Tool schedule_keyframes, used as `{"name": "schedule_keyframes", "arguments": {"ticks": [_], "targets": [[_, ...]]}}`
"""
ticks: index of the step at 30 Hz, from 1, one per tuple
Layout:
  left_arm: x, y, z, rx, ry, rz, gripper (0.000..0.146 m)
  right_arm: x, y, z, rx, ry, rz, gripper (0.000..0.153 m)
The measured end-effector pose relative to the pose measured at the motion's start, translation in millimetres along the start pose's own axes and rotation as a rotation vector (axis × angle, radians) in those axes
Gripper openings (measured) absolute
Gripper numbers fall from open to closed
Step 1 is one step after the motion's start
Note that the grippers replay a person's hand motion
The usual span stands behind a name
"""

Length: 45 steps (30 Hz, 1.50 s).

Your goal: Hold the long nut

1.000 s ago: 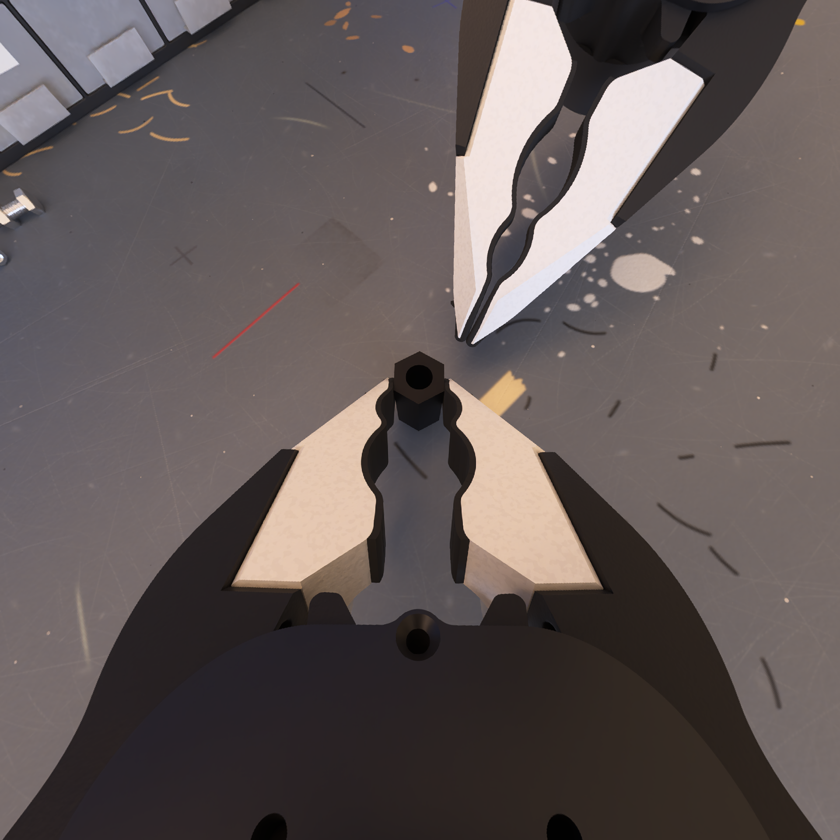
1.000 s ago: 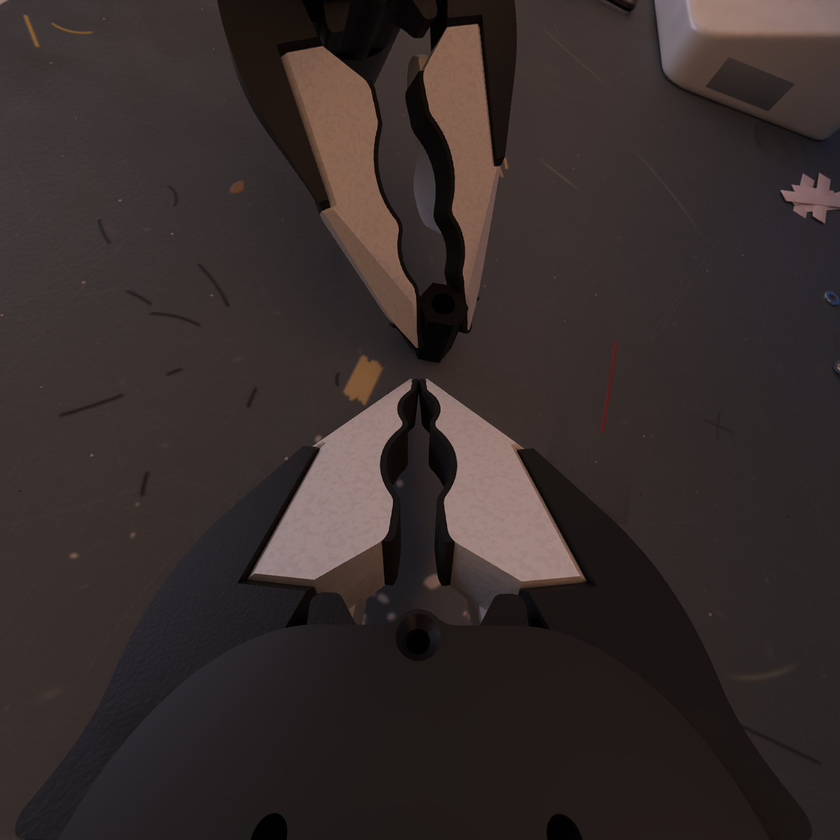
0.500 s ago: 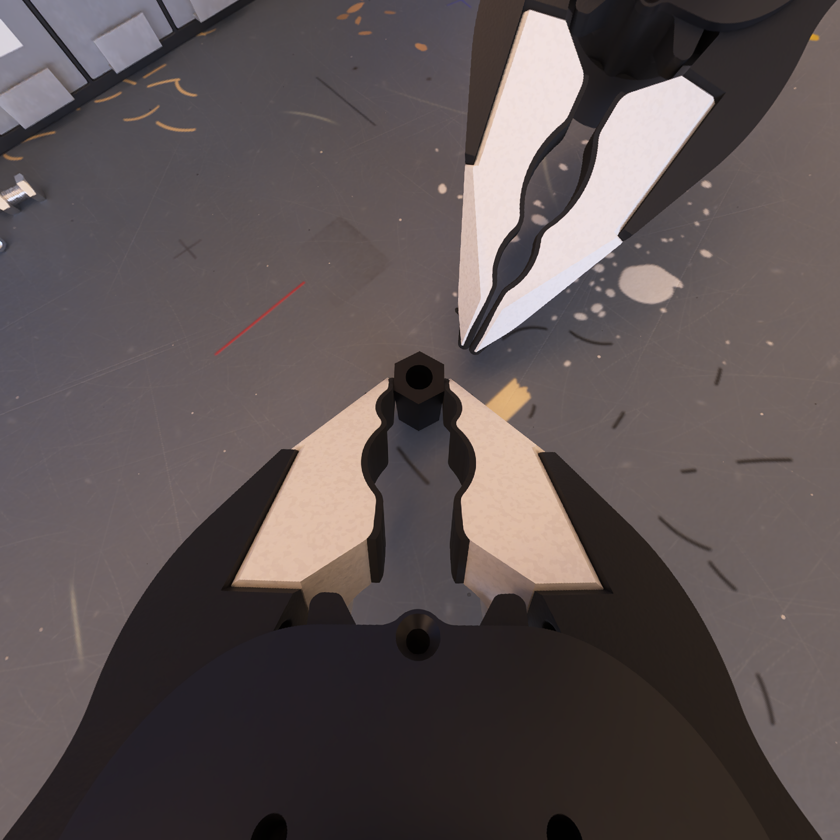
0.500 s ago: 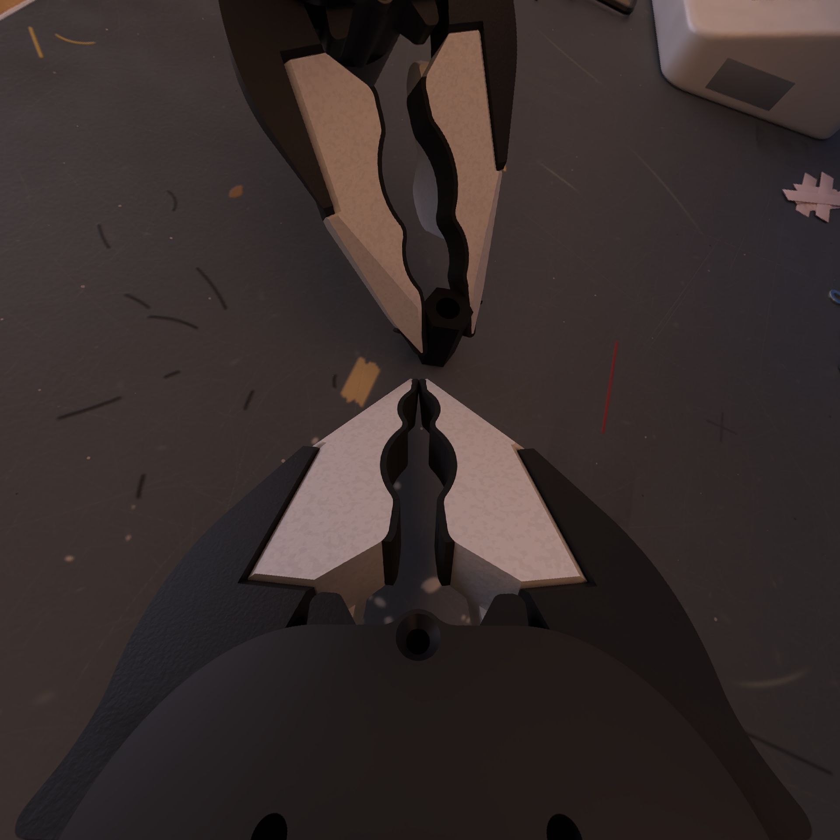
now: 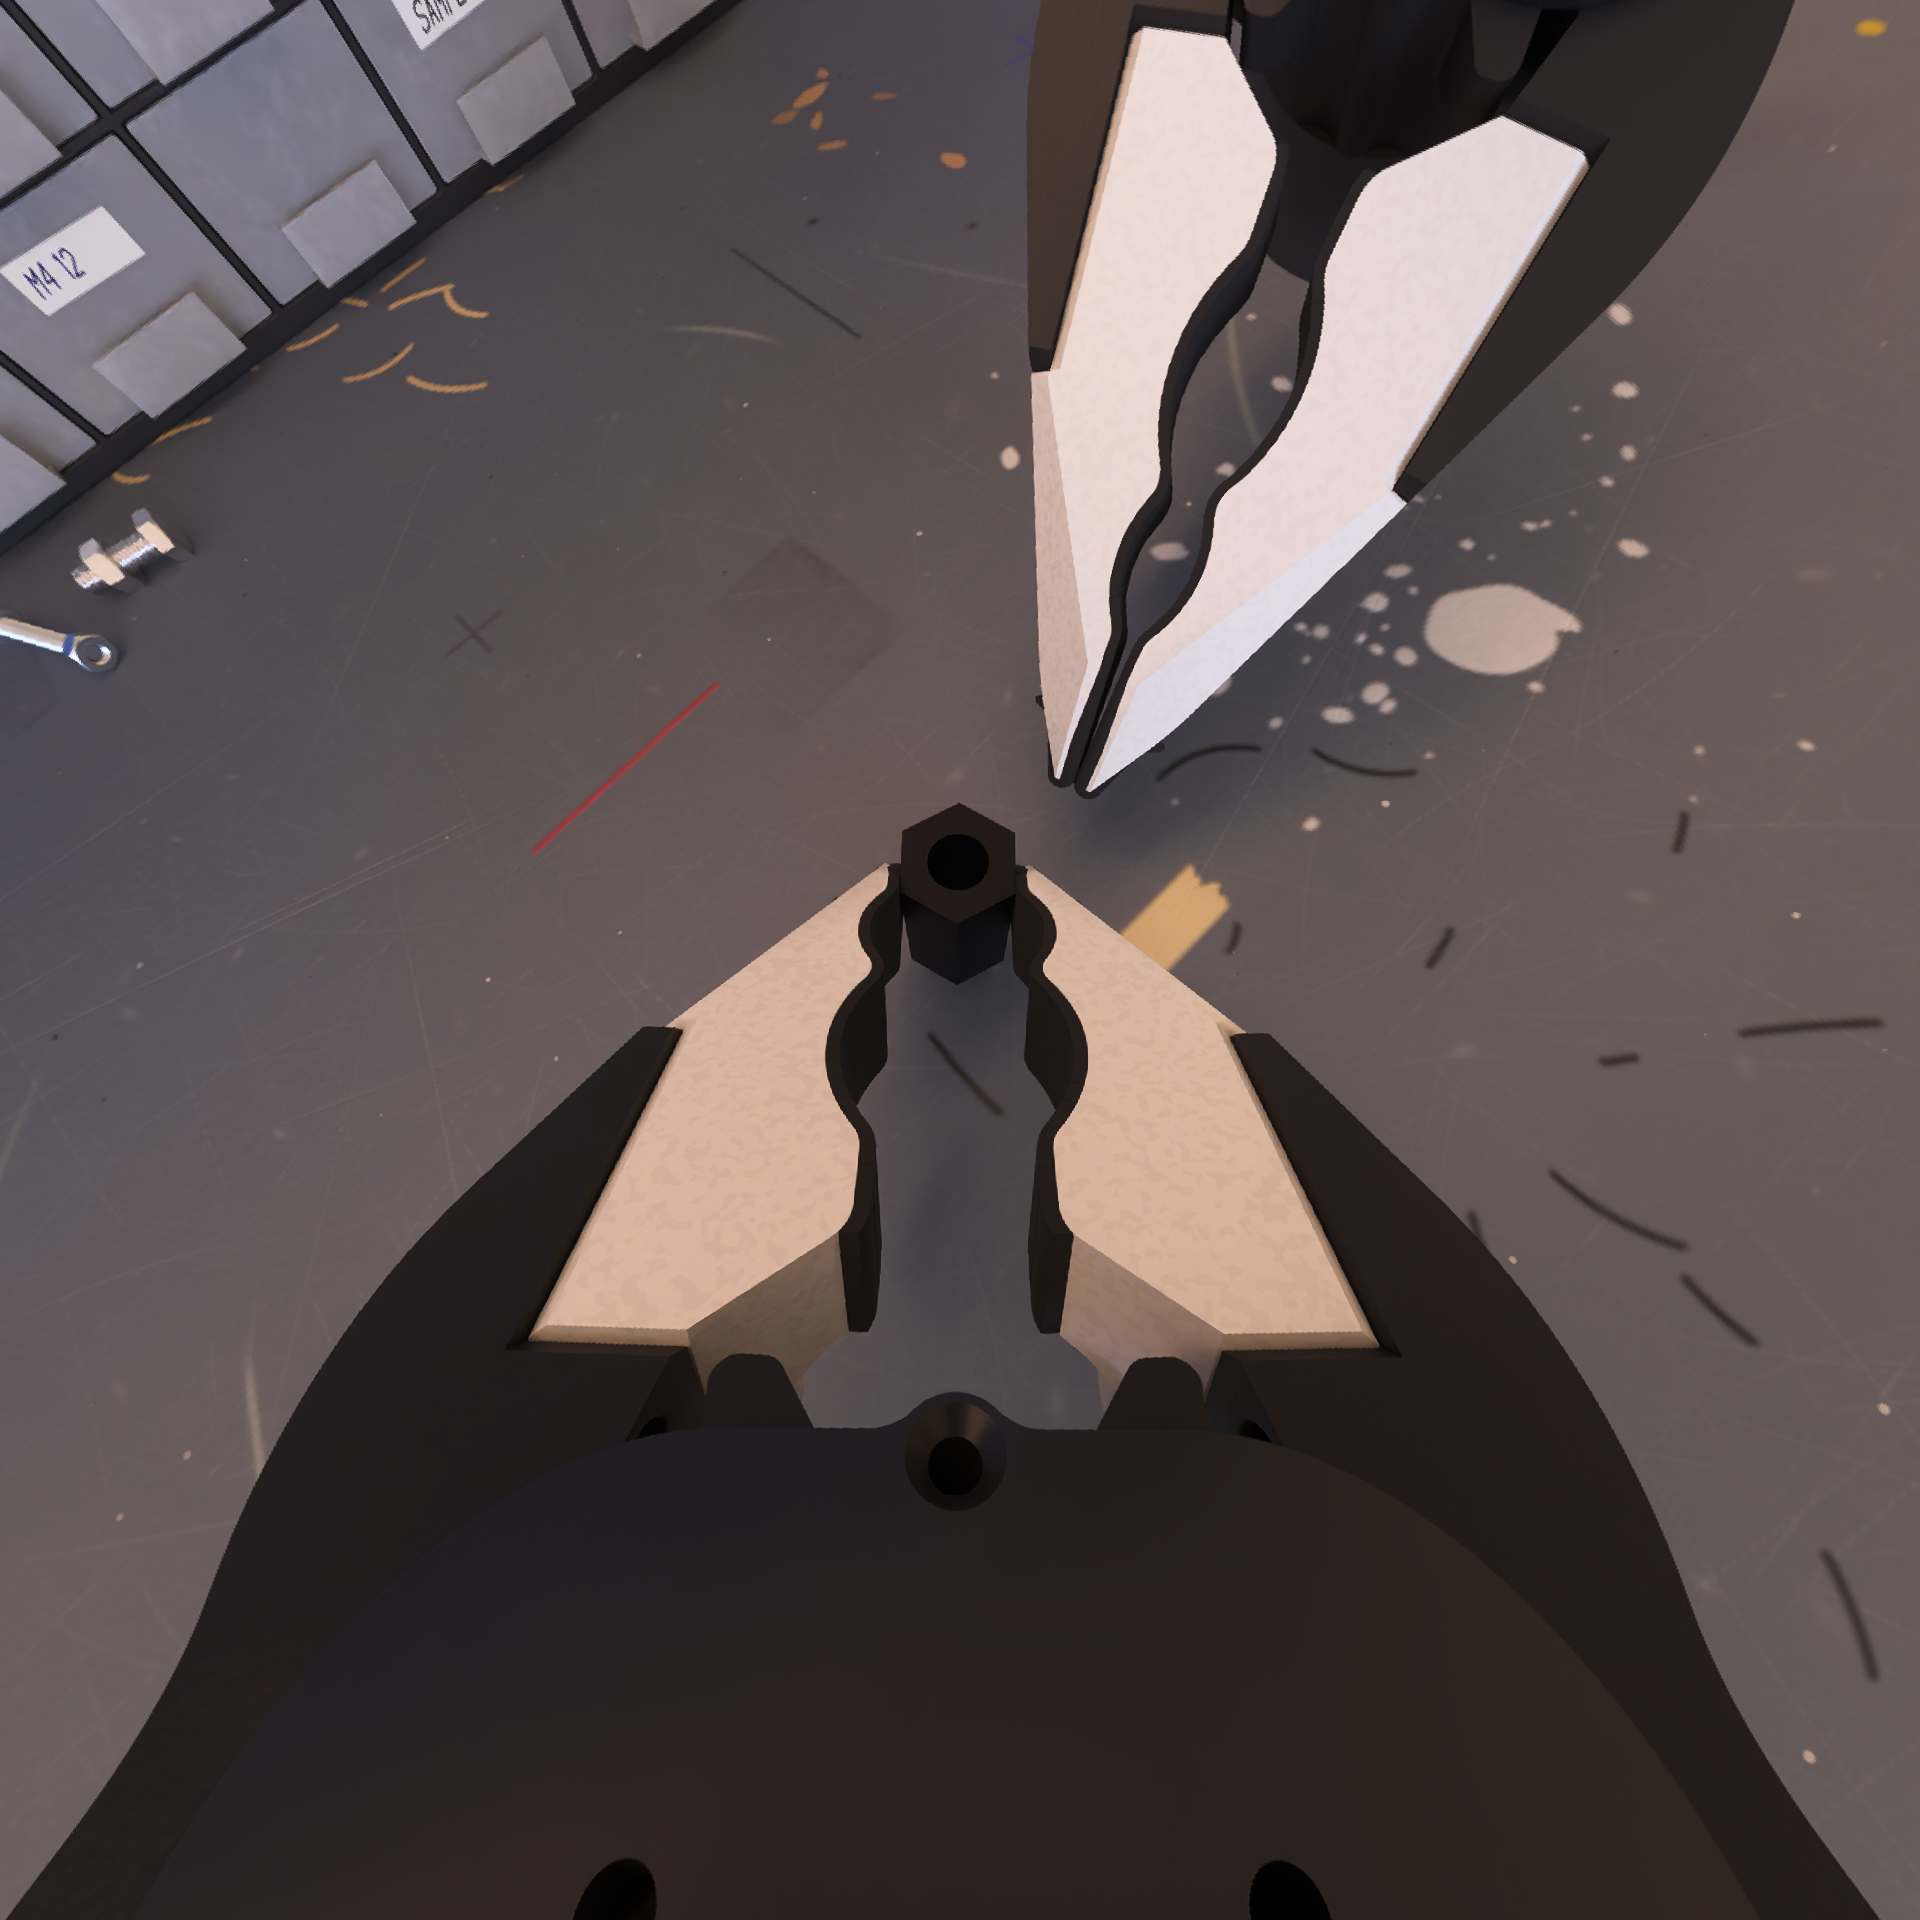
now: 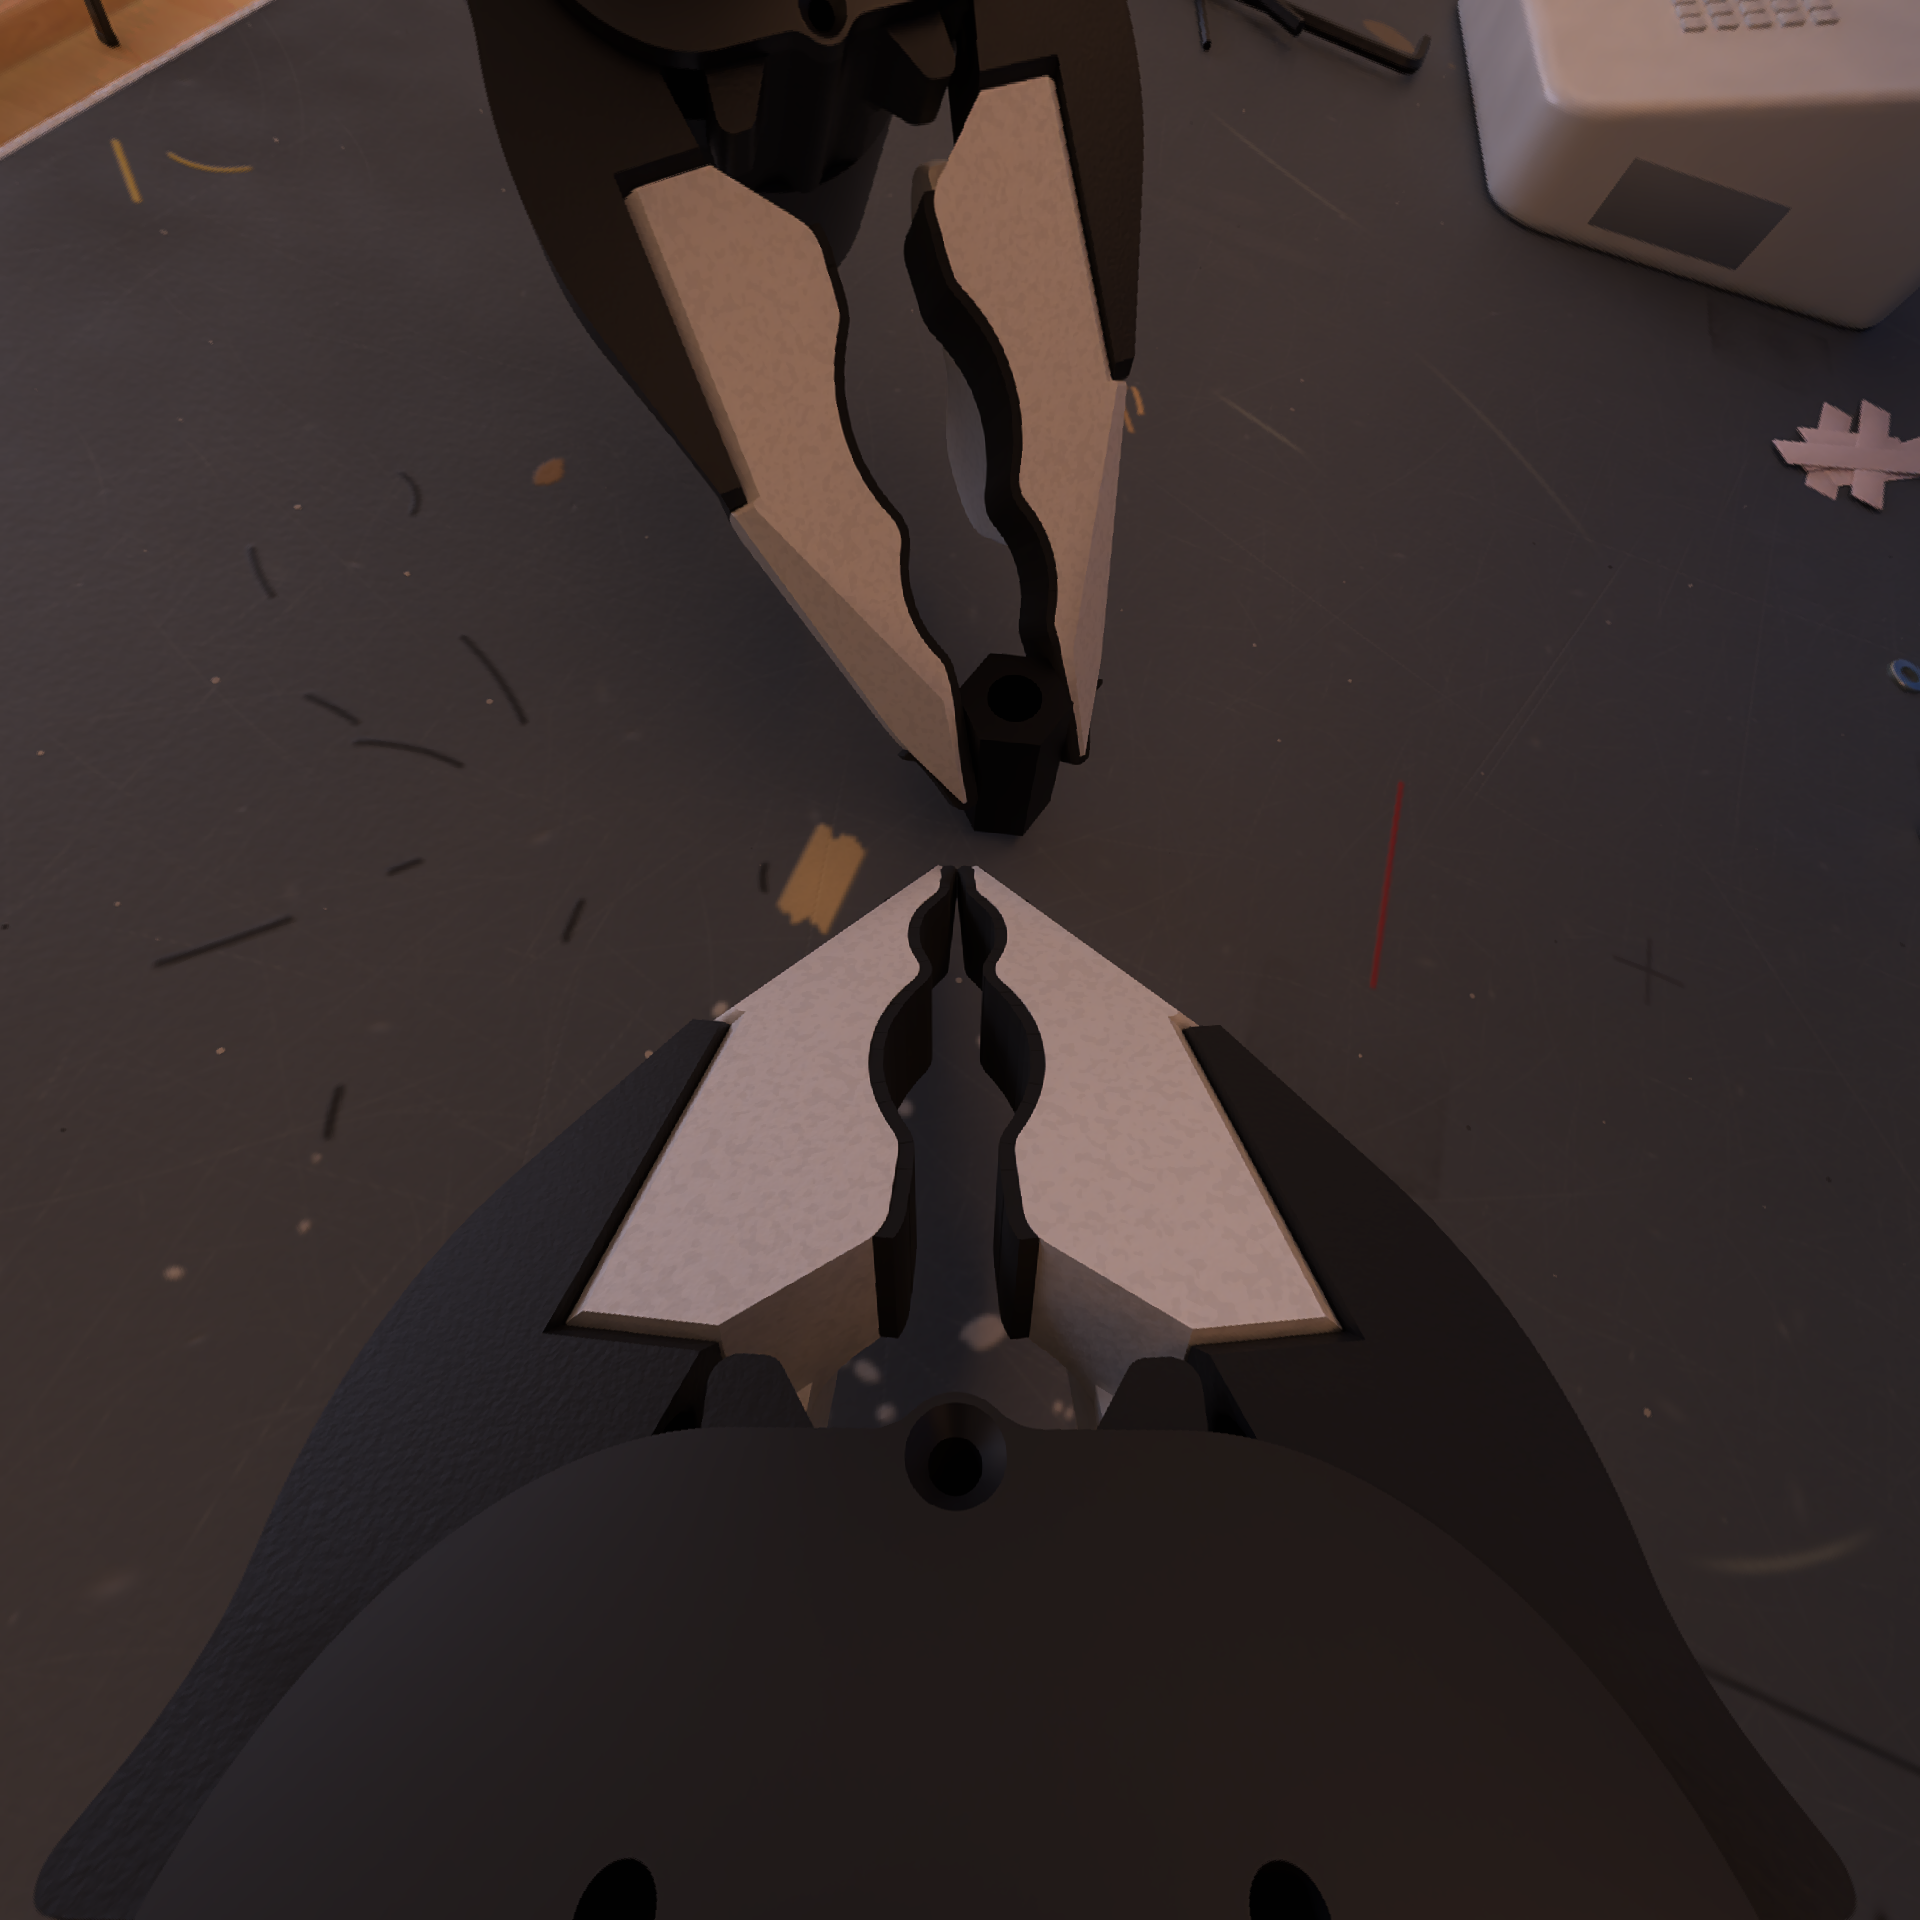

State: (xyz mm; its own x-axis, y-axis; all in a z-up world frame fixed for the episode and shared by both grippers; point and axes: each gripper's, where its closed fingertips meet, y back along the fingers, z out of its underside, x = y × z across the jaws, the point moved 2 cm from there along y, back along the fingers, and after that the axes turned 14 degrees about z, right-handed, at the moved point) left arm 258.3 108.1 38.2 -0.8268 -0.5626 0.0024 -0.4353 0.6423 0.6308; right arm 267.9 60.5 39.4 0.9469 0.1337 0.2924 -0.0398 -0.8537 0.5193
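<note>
The long nut (image 5: 956, 894) is a black hex piece with a hole through its top. It stands upright, pinched between the tips of my left gripper (image 5: 956, 883), which is shut on it. The right wrist view shows the same nut (image 6: 1006, 727) in my left gripper (image 6: 1013, 774), its lower end close to the dark mat. My right gripper (image 6: 956, 878) is shut and empty, with its tips just short of the nut. In the left wrist view my right gripper (image 5: 1075, 777) hangs just beyond the nut, to the right of it.
A grey drawer cabinet (image 5: 156, 260) stands at the far left, with a silver bolt (image 5: 130, 561) and an eye bolt (image 5: 62, 644) beside it. A white box (image 6: 1714, 156) sits at the far right. A tan tape scrap (image 6: 821, 878) lies near the nut.
The left wrist view has shifted a little, showing more of the cabinet and the eye bolt. Both grippers stay shut and the nut stays in the left one.
</note>
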Motion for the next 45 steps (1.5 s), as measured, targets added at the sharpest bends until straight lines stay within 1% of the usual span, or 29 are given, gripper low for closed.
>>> {"name": "schedule_keyframes", "arguments": {"ticks": [10,18,30,39,45], "targets": [[-0.4,3.1,1.1,0.012,-0.014,0.097,0.02,-0.9,0.3,-1.6,0.007,-0.014,-0.022,0.0],[0.2,4.5,2.3,0.009,-0.032,0.125,0.02,-2.4,-0.9,-1.8,0.002,-0.015,-0.036,0.0],[-2.9,3.0,0.3,0.011,0.017,0.152,0.02,-1.0,-1.6,-1.0,-0.007,-0.028,-0.035,0.0],[-4.0,1.1,-2.2,0.013,0.003,0.14,0.02,2.1,-0.6,-0.7,-0.011,-0.051,-0.025,0.0],[-3.4,-0.3,-3.1,-0.02,-0.038,0.11,0.02,2.8,-0.6,0.1,-0.025,-0.083,-0.05,0.0]]}}
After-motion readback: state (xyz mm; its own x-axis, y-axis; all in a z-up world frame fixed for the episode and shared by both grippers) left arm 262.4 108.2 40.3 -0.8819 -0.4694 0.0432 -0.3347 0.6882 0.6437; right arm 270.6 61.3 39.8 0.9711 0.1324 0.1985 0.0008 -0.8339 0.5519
